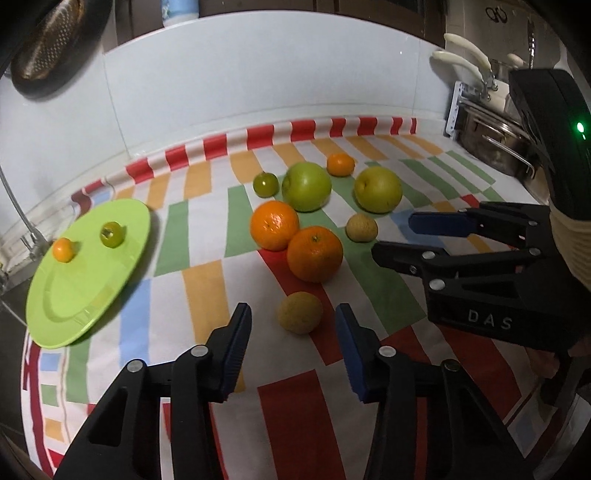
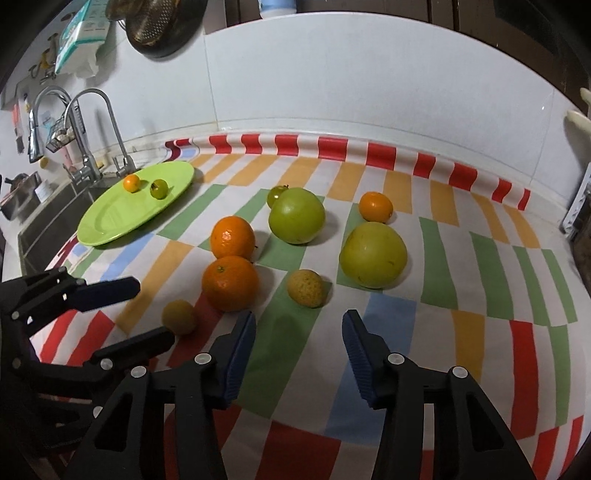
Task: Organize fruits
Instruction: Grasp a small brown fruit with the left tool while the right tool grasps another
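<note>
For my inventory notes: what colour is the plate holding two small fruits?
The plate is bright lime green, plain; best seen in the right wrist view.

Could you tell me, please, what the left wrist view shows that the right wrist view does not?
Only the left wrist view shows the stacked steel pots and two cream-handled utensils at the right.

Only the right wrist view shows the curved chrome taps, the dark sink and a boxed packet hanging on the wall.

Both share the lime-green round plate carrying two small fruits, the striped cloth, the loose fruit and both open grippers.
</note>
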Demonstrator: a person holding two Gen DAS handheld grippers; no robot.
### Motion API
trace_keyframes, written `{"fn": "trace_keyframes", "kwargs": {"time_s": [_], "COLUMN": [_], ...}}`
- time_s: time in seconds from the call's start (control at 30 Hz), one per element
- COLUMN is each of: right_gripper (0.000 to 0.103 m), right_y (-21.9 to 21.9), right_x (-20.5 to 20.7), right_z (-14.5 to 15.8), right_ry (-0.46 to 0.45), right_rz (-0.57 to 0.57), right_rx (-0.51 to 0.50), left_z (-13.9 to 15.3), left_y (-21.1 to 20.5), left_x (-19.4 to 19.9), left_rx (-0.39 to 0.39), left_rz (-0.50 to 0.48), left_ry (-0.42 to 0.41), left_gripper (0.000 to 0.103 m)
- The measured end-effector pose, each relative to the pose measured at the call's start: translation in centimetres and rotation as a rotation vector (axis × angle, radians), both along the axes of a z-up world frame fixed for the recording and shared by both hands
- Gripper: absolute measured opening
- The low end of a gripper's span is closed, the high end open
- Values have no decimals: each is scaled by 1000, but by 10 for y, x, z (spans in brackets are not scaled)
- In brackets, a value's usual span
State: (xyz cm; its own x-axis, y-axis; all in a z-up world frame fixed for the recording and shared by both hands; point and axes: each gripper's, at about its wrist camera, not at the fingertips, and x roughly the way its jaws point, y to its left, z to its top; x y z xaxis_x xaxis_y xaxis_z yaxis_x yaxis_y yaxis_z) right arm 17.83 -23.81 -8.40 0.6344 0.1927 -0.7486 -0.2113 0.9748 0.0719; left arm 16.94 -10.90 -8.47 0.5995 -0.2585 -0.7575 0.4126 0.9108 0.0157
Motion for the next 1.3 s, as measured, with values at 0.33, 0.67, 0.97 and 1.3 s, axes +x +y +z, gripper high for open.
{"fn": "trace_keyframes", "kwargs": {"time_s": [0.33, 0.67, 0.97, 1.3], "right_gripper": [45, 37, 28, 28], "right_y": [3, 5, 4, 5], "right_x": [25, 39, 40, 11], "right_z": [-13, -17, -19, 8], "right_ry": [31, 43, 61, 21], "right_rz": [23, 32, 23, -10], "right_rx": [-17, -23, -6, 11], "left_z": [-9, -6, 9, 27], "left_y": [-1, 0, 2, 11], "left_x": [14, 19, 26, 16], "left_rx": [-35, -48, -55, -85], "left_rz": [-9, -4, 27, 33], "left_ry": [53, 49, -10, -50], "left_gripper": [30, 29, 29, 29]}}
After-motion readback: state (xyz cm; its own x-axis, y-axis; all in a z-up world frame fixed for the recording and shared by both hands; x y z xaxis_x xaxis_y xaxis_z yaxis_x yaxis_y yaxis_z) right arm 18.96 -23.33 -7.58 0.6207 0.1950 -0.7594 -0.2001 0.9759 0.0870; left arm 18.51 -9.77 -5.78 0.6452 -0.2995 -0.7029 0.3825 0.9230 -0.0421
